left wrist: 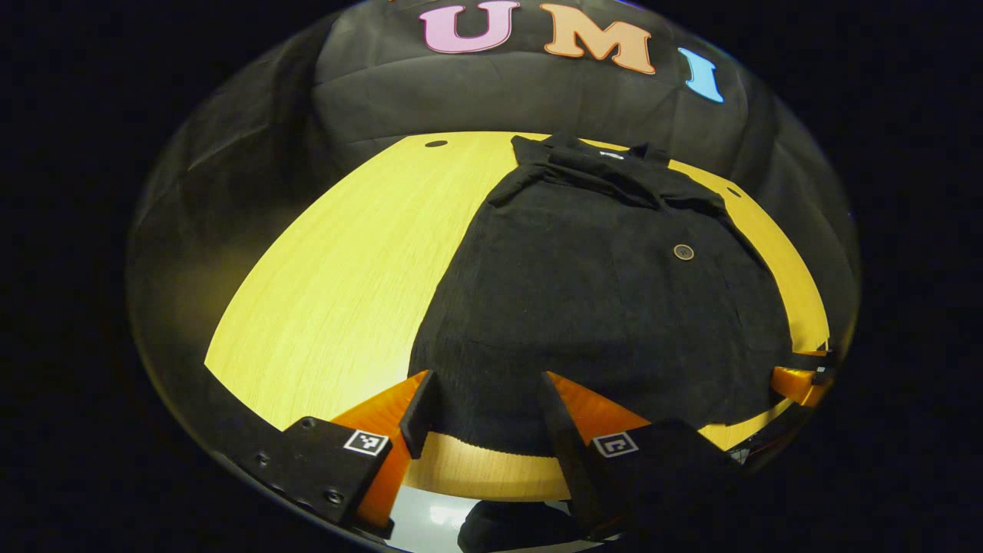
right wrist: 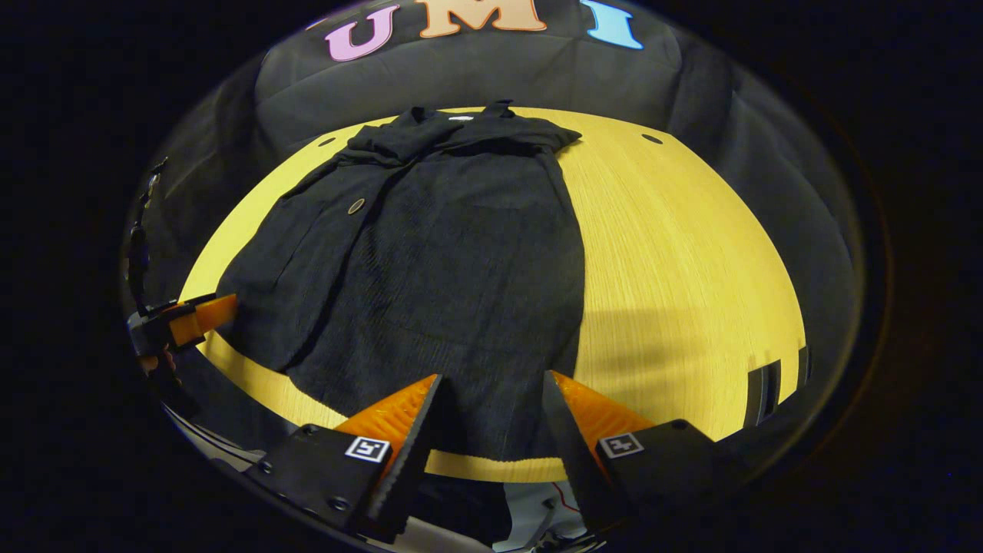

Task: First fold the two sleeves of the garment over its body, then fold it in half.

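Note:
A black garment (left wrist: 599, 292) lies flat on the yellow wooden table (left wrist: 345, 269), collar at the far end, both sleeves lying over its body. A round button (left wrist: 683, 251) shows on the upper layer. My left gripper (left wrist: 484, 384) is open at the near hem, its fingers standing either side of the hem's left part. In the right gripper view the garment (right wrist: 453, 261) runs away from me with the button (right wrist: 356, 206) on its left. My right gripper (right wrist: 491, 380) is open over the hem's right part. The other gripper (right wrist: 192, 315) shows at the left table edge.
Bare table (right wrist: 676, 269) stretches to the right of the garment in the right gripper view, and to its left in the left gripper view. Small dark holes (left wrist: 435, 144) (right wrist: 652, 139) mark the far corners. The table's near edge (left wrist: 476, 472) lies just under my fingers.

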{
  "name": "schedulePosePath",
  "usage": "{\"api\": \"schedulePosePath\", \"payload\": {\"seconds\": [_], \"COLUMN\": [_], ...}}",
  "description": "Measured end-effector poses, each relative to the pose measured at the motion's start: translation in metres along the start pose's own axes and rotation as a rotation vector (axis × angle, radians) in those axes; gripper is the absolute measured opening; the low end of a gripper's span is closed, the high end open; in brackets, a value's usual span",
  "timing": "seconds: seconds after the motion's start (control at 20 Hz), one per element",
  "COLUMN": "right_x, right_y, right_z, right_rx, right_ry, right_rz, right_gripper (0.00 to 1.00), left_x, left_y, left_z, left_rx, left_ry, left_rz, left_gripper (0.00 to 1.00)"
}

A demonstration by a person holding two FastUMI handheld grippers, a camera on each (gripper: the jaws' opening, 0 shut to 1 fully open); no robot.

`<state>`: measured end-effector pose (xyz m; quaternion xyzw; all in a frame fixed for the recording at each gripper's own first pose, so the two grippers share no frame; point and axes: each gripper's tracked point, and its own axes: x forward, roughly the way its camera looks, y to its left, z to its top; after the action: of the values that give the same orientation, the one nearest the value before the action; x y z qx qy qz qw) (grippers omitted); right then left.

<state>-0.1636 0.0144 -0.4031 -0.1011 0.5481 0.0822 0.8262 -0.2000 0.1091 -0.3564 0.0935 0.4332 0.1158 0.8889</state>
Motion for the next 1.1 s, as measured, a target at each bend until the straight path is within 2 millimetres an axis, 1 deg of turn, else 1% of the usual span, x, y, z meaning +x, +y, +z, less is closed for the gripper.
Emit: {"api": "schedulePosePath", "payload": {"seconds": [0.05,0.1,0.15,0.2,0.25,0.3,0.35,0.4,0.45,0.6,0.7,0.75,0.85,0.9,1.0,1.1], "right_x": [-0.001,0.000,-0.001,0.000,0.000,0.002,0.001,0.000,0.002,0.002,0.001,-0.003,-0.014,-0.019,-0.026,-0.033], "right_y": [0.003,0.005,0.007,0.009,0.011,0.014,0.015,0.017,0.023,0.024,0.023,0.025,0.031,0.033,0.037,0.040], "right_z": [0.001,0.002,0.001,0.002,0.003,0.003,0.004,0.005,0.005,0.009,0.013,0.016,0.033,0.043,0.068,0.096], "right_rx": [-0.002,-0.005,-0.004,-0.002,-0.001,0.017,0.049,0.084,0.114,0.157,0.119,0.094,0.061,0.052,0.044,0.048], "right_ry": [-0.007,-0.006,-0.009,-0.006,-0.005,0.001,-0.001,-0.004,-0.001,0.001,0.001,-0.012,-0.058,-0.079,-0.115,-0.157], "right_rz": [0.000,0.005,0.013,0.019,0.036,0.059,0.084,0.117,0.155,0.192,0.179,0.179,0.207,0.216,0.232,0.250], "right_gripper": [0.74,0.65,0.61,0.54,0.48,0.49,0.29,0.25,0.10,0.05,0.05,0.05,0.04,0.04,0.04,0.04], "left_x": [0.001,0.005,0.006,0.006,0.008,0.006,0.008,0.009,0.009,0.009,0.006,0.002,-0.003,-0.006,-0.009,-0.010], "left_y": [-0.004,-0.011,-0.016,-0.016,-0.018,-0.018,-0.018,-0.019,-0.019,-0.019,-0.019,-0.016,-0.010,-0.010,-0.012,-0.018], "left_z": [0.000,0.002,0.003,0.003,0.005,0.006,0.008,0.008,0.008,0.010,0.013,0.017,0.031,0.039,0.061,0.090], "left_rx": [0.008,0.014,0.014,0.013,0.005,-0.020,-0.043,-0.052,-0.055,-0.082,-0.133,-0.168,-0.197,-0.193,-0.173,-0.149], "left_ry": [0.004,-0.001,-0.002,-0.006,-0.011,-0.017,-0.018,-0.015,-0.015,-0.017,-0.022,-0.031,-0.064,-0.085,-0.125,-0.167], "left_rz": [-0.009,-0.018,-0.025,-0.031,-0.040,-0.034,-0.028,-0.026,-0.030,-0.056,-0.096,-0.111,-0.120,-0.126,-0.144,-0.170], "left_gripper": [0.75,0.70,0.60,0.55,0.42,0.26,0.11,0.07,0.04,0.00,0.00,0.00,0.00,0.00,0.00,0.00]}}
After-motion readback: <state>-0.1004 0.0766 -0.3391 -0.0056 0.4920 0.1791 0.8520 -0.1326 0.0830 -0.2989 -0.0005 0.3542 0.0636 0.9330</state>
